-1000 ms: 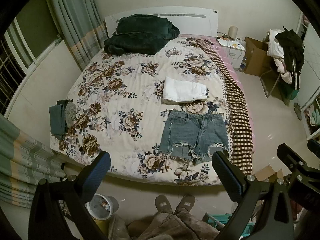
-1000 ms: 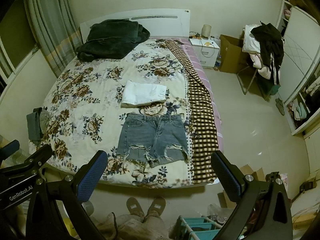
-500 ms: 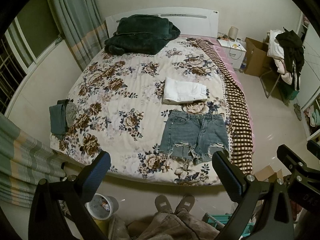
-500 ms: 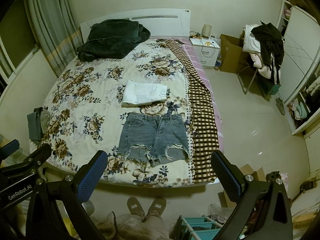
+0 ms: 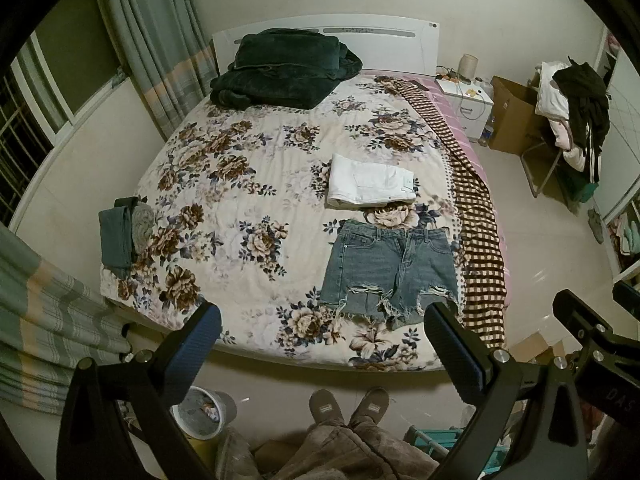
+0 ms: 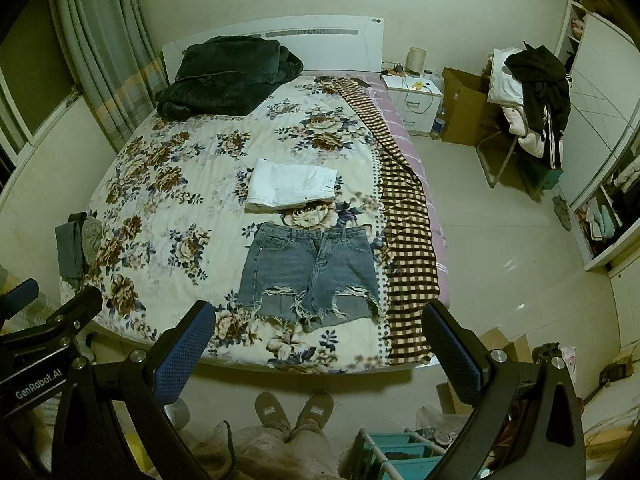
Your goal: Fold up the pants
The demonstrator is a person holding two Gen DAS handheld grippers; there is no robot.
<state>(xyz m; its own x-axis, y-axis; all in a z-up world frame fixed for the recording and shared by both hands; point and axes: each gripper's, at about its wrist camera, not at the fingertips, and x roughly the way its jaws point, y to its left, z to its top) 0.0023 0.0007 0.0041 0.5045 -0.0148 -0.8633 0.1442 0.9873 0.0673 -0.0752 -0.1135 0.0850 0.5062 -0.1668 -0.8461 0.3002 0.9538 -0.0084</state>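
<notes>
Frayed blue denim shorts [image 5: 390, 270] [image 6: 310, 274] lie flat and unfolded on the floral bedspread [image 5: 240, 200] [image 6: 160, 184], waistband away from me, near the bed's foot at the right. Folded white pants [image 5: 370, 180] [image 6: 290, 186] lie just beyond them. My left gripper [image 5: 320, 344] is open and empty, held high above the foot of the bed. My right gripper [image 6: 320, 340] is also open and empty, at a similar height beside it.
A dark green blanket [image 5: 280, 68] is piled at the headboard. Small folded dark clothes [image 5: 120, 236] sit at the bed's left edge. A checkered cloth [image 5: 476, 216] runs along the right edge. A nightstand [image 6: 412, 96], a cardboard box [image 6: 466, 106], a clothes-laden chair [image 6: 528, 92] and my feet [image 6: 294, 408] are on the floor.
Both views have shifted very slightly; the bed sits a touch lower in frame. The clothes have not moved and both grippers stay open.
</notes>
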